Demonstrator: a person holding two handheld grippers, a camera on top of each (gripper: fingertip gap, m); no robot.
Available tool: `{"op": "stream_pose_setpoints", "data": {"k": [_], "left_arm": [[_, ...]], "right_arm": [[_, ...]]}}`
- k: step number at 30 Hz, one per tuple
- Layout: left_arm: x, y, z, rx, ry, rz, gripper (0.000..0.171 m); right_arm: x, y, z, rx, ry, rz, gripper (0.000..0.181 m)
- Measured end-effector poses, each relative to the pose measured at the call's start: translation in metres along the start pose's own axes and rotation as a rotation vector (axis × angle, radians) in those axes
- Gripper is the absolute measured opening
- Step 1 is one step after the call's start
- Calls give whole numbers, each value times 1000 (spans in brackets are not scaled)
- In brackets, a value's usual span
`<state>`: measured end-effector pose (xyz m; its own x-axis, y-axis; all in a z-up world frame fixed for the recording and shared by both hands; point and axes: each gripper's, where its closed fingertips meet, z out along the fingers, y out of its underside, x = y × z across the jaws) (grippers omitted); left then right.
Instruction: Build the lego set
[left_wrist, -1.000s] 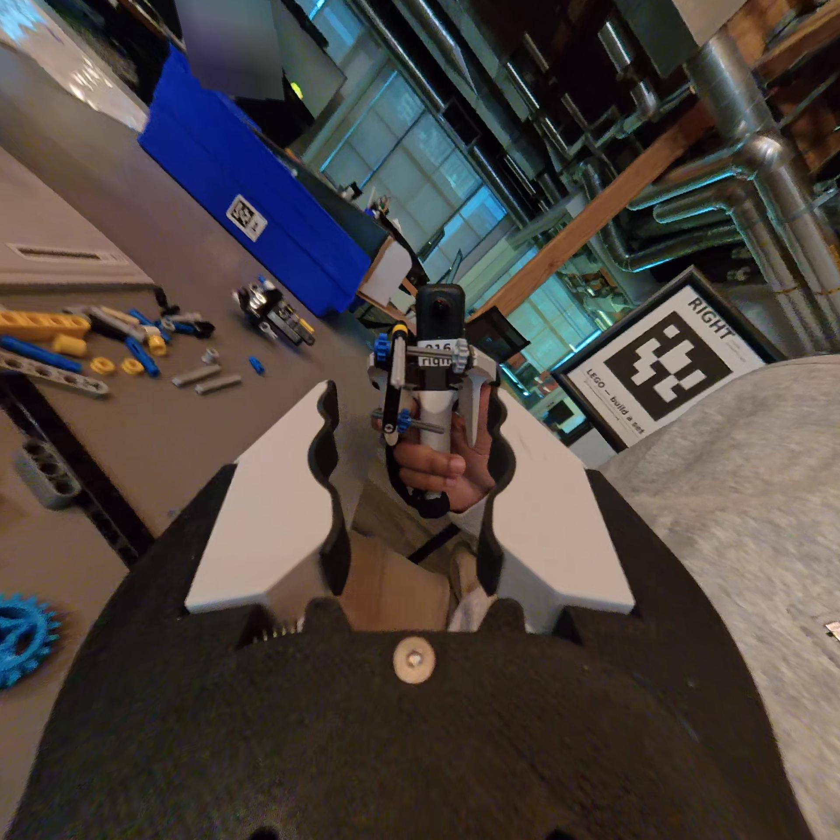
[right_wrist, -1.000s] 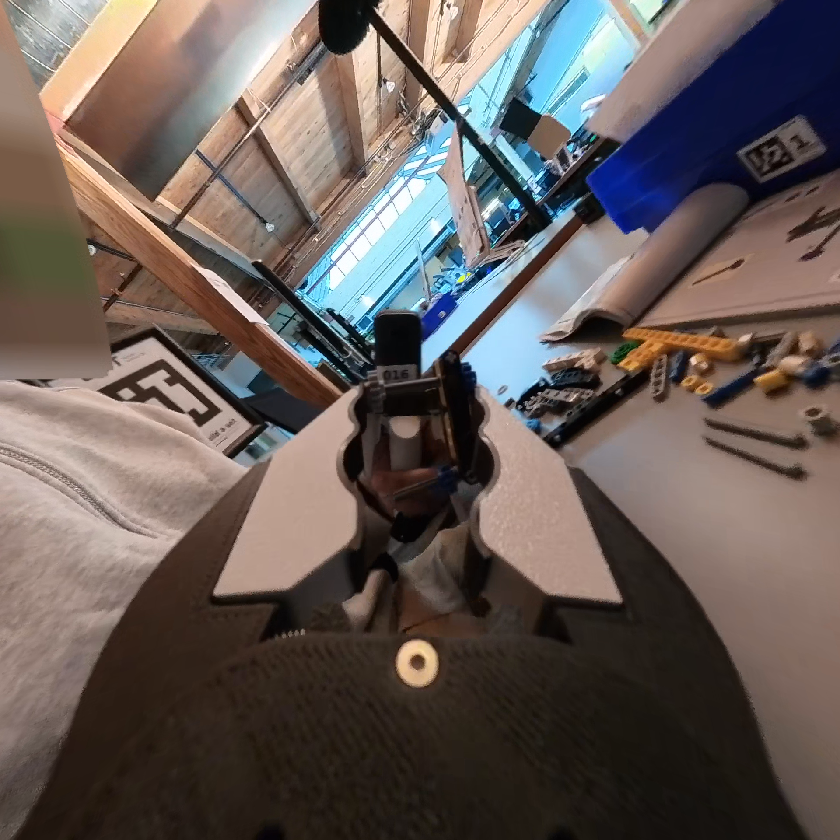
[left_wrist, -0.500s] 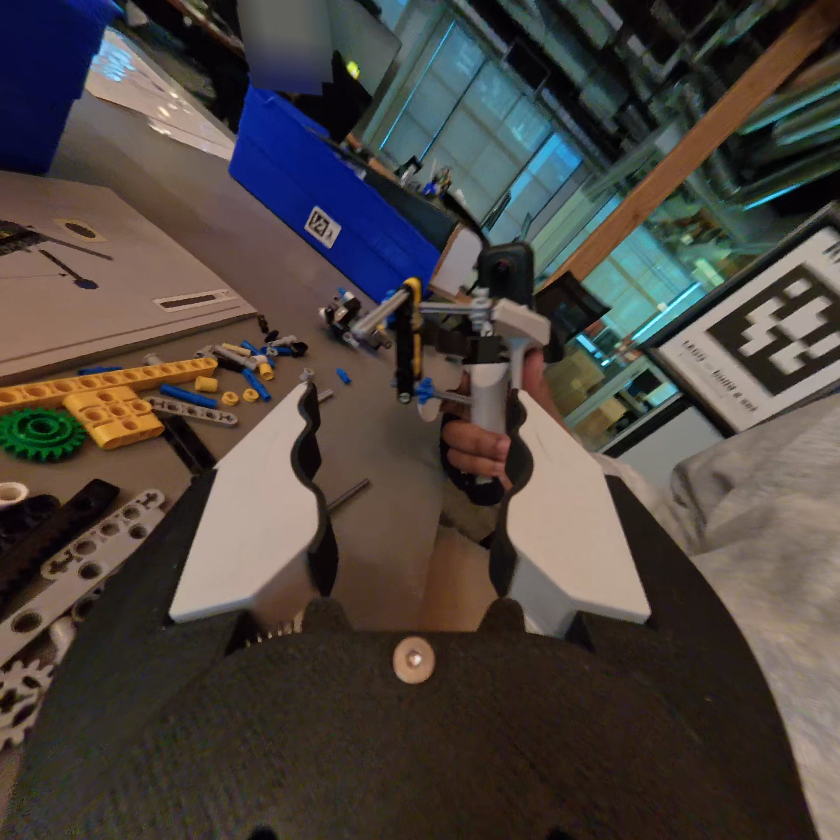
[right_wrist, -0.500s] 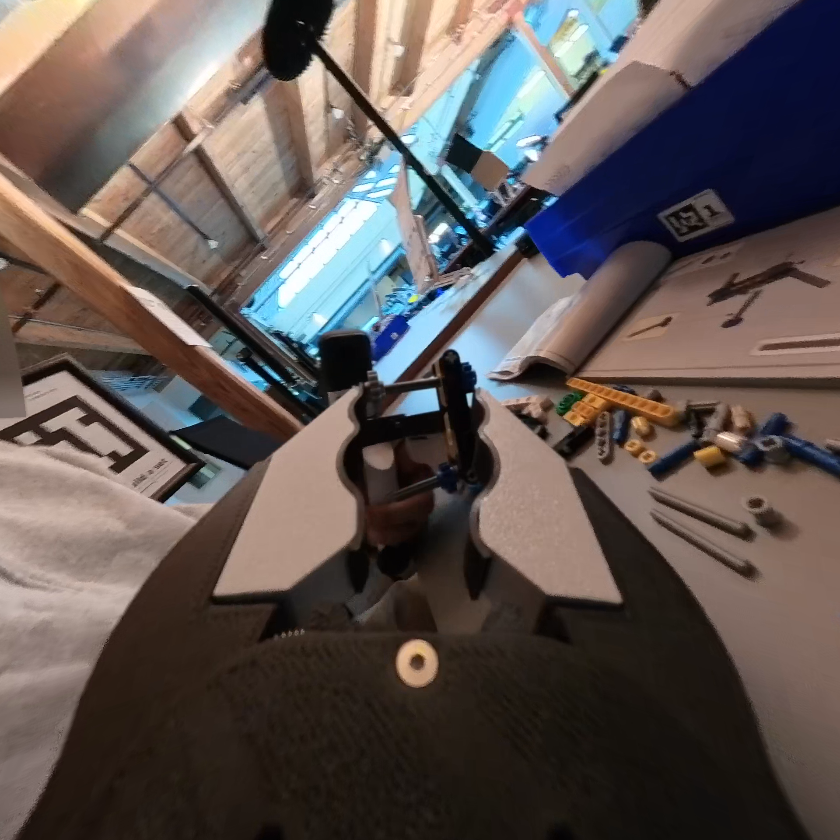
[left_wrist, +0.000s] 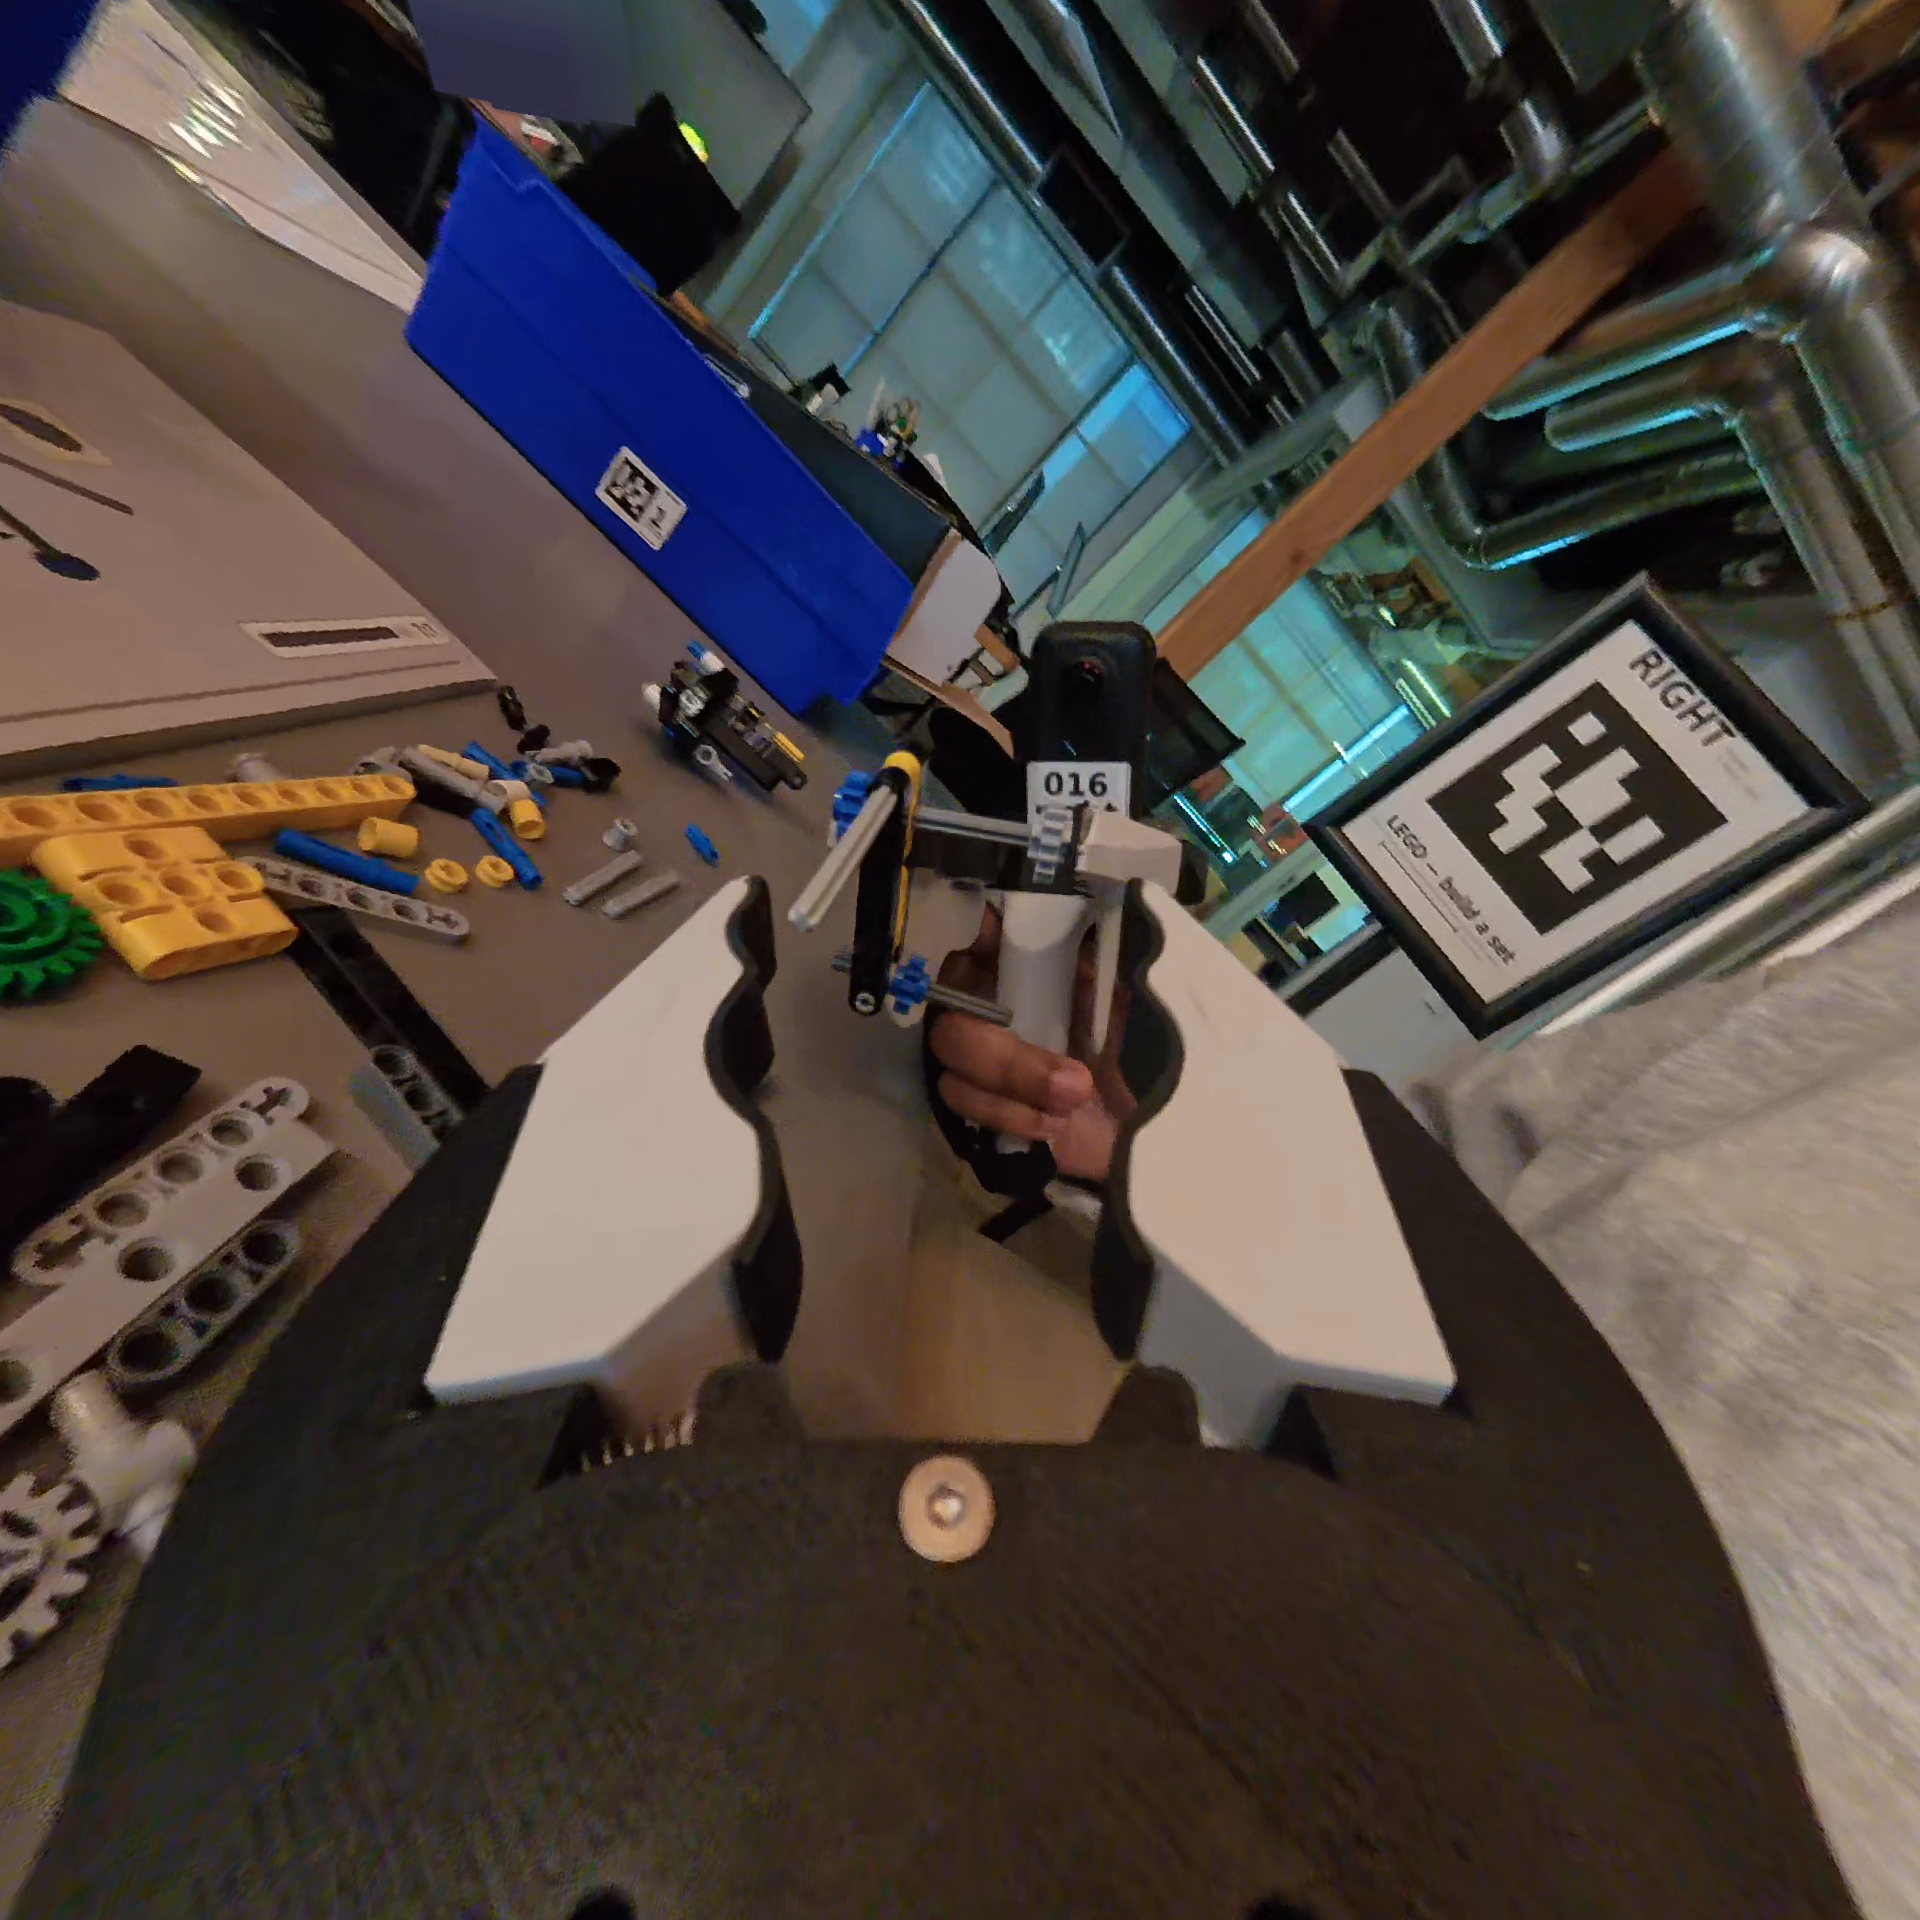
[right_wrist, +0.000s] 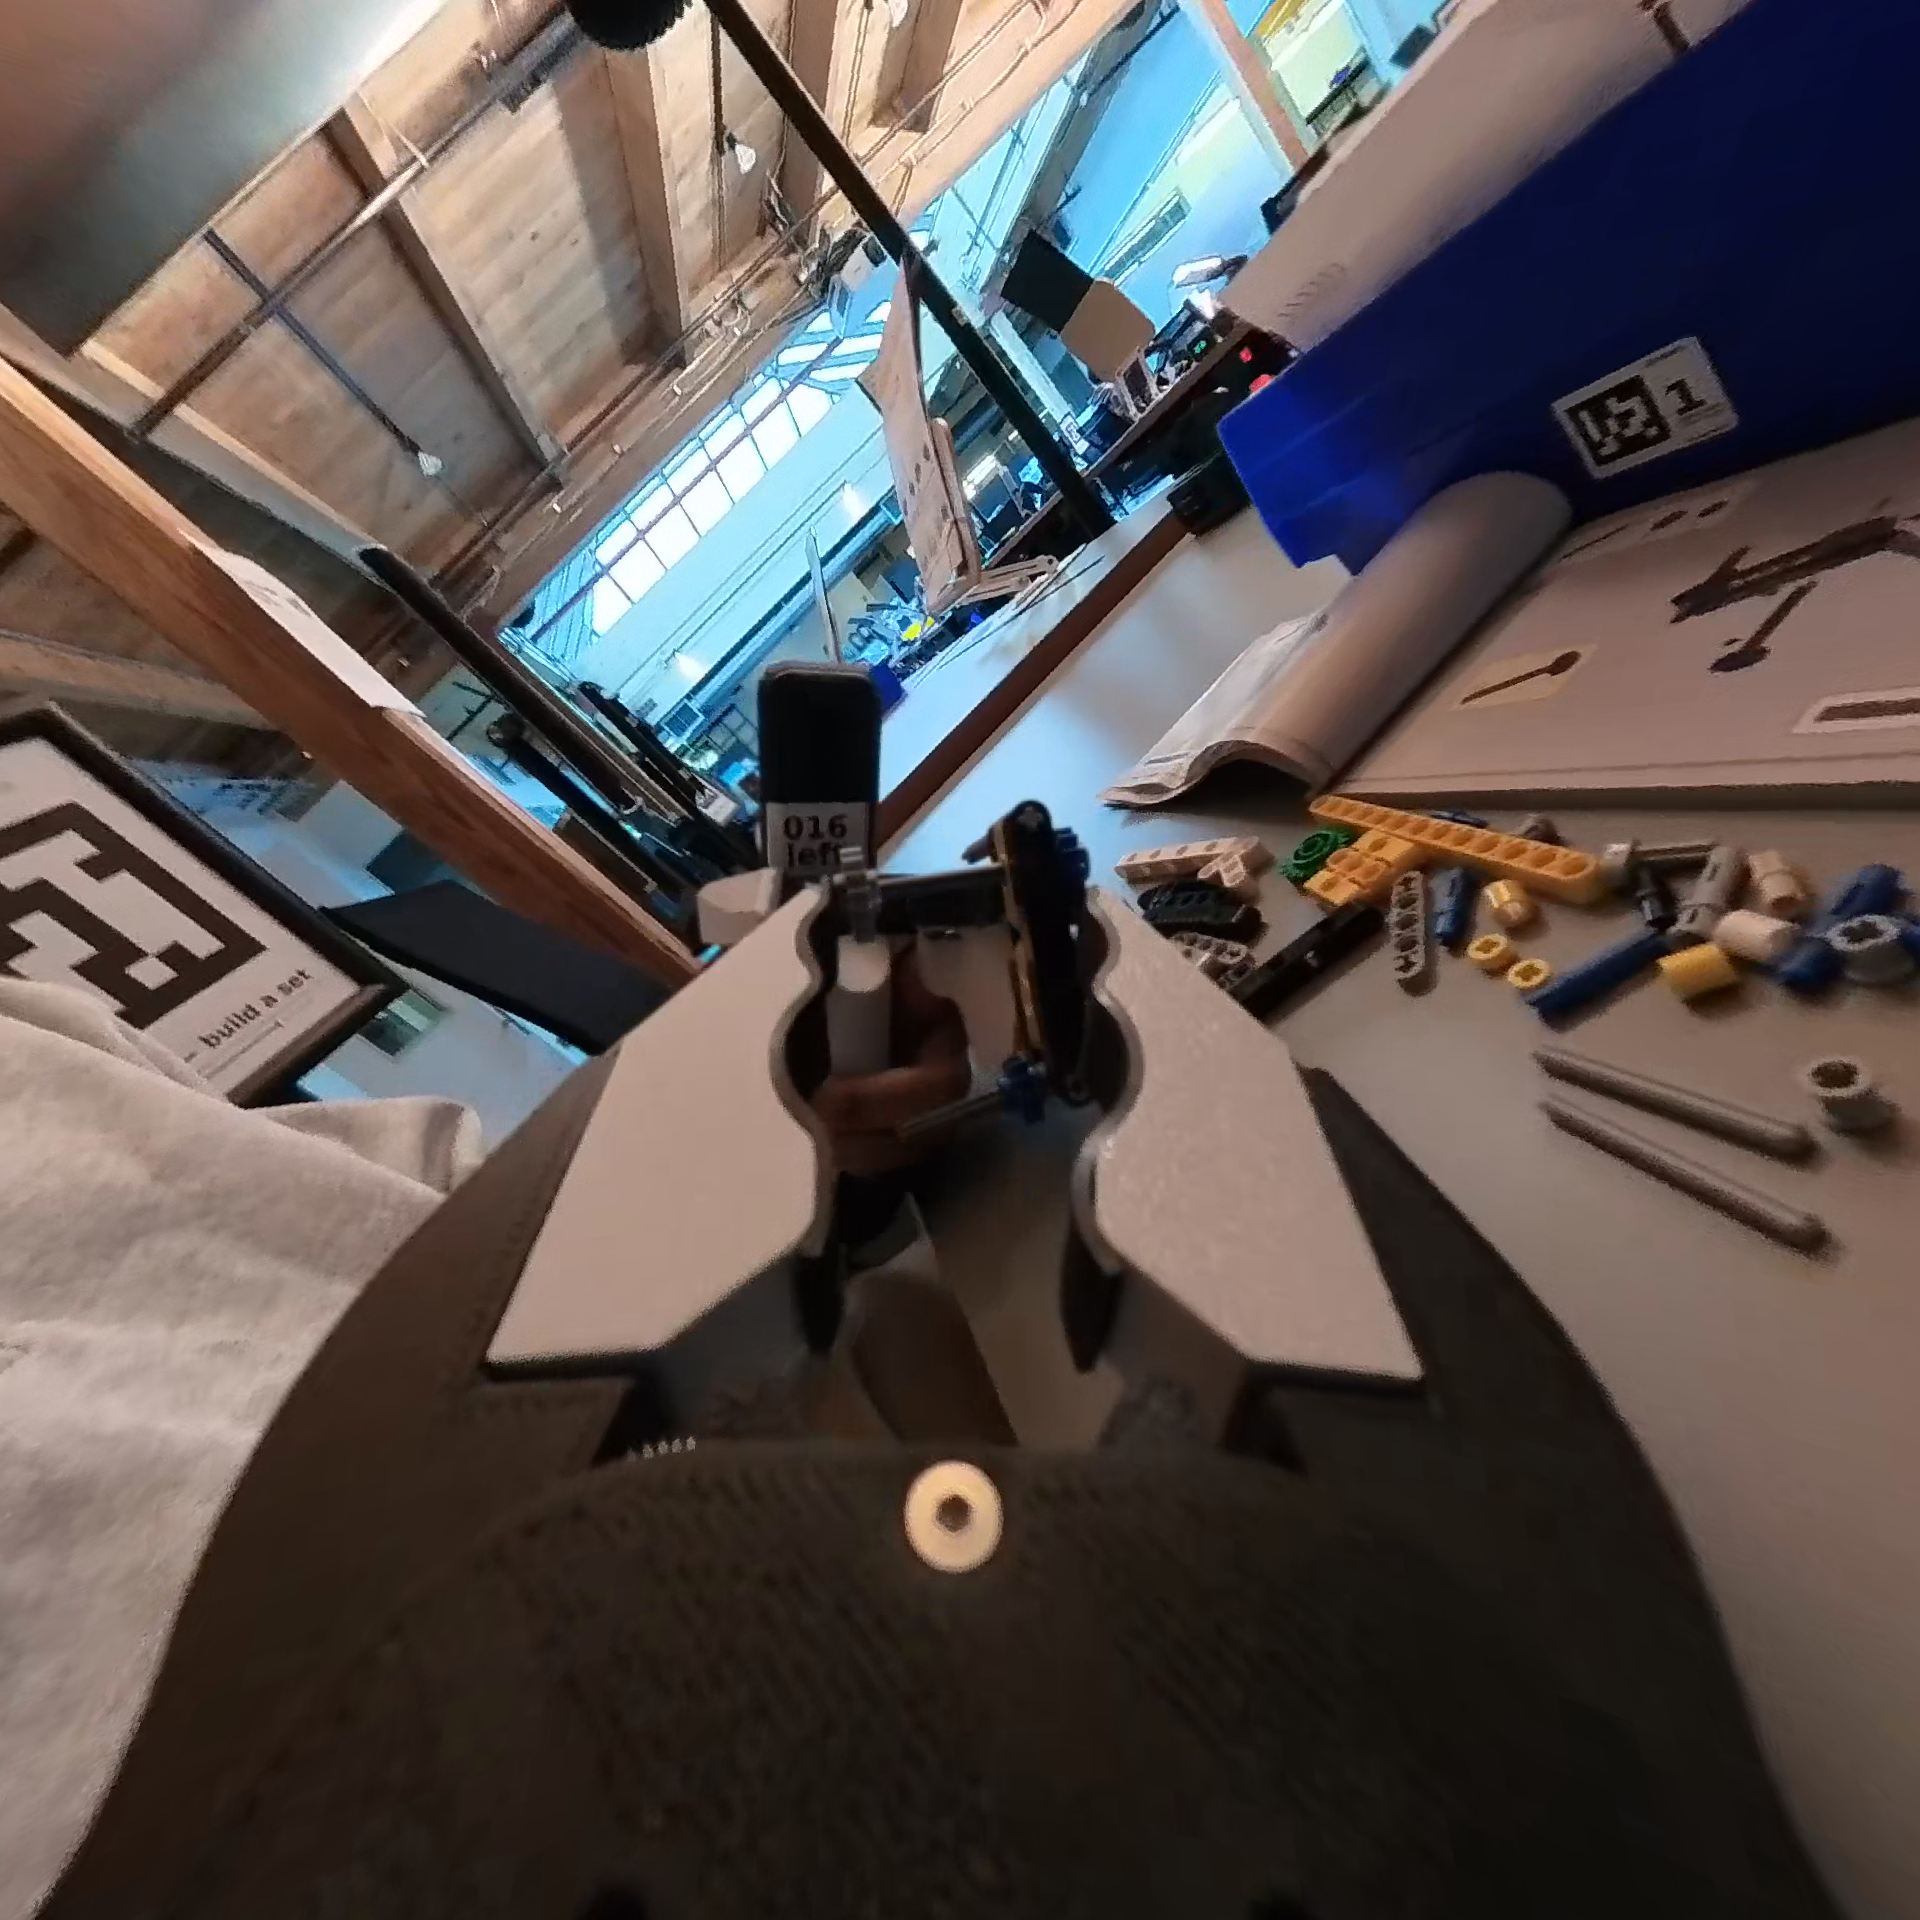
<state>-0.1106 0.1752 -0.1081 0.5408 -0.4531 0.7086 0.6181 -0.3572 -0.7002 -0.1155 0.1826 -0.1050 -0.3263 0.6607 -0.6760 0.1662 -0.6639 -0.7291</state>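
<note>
Left claw (left_wrist: 940, 904): white fingers spread wide, nothing between them. Just beyond, right claw (right_wrist: 956, 914) pinches the small black-and-yellow lego assembly with grey axles and blue gears (right_wrist: 1029, 935) at its tips, held above the grey desk (left_wrist: 520, 977). Hand (left_wrist: 1029, 1091) behind it is partly hidden. Loose on desk: long yellow holed beam (left_wrist: 197, 805); green gear (left_wrist: 31, 925), cut off by the frame edge. Blue plastic bin (left_wrist: 644, 468) is farthest.

Loose lego parts (left_wrist: 343, 862) crowd the worktop's (left_wrist: 582, 966) left; bare surface lies ahead of the left tongs (left_wrist: 940, 1049), whose path the right tongs (left_wrist: 1049, 862) block.
</note>
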Motion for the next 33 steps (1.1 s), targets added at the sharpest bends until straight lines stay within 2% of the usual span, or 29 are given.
{"op": "stream_pose_setpoints", "data": {"k": [4, 10, 17, 29, 33], "left_arm": [[4, 6, 3, -45, 35, -6, 65], [8, 4, 1, -30, 62, -4, 62], [14, 2, -2, -23, 112, -17, 48], [13, 0, -3, -24, 106, 12, 46], [14, 1, -3, -34, 122, -6, 46]], "right_arm": [[2, 2, -4, -33, 23, -60, 43], [-5, 11, -1, -85, -29, -78, 44], [-16, 15, 4, -91, -113, -45, 44], [-22, 11, 1, -69, -183, 18, 50], [-21, 6, -4, -64, -200, 35, 44]]}}
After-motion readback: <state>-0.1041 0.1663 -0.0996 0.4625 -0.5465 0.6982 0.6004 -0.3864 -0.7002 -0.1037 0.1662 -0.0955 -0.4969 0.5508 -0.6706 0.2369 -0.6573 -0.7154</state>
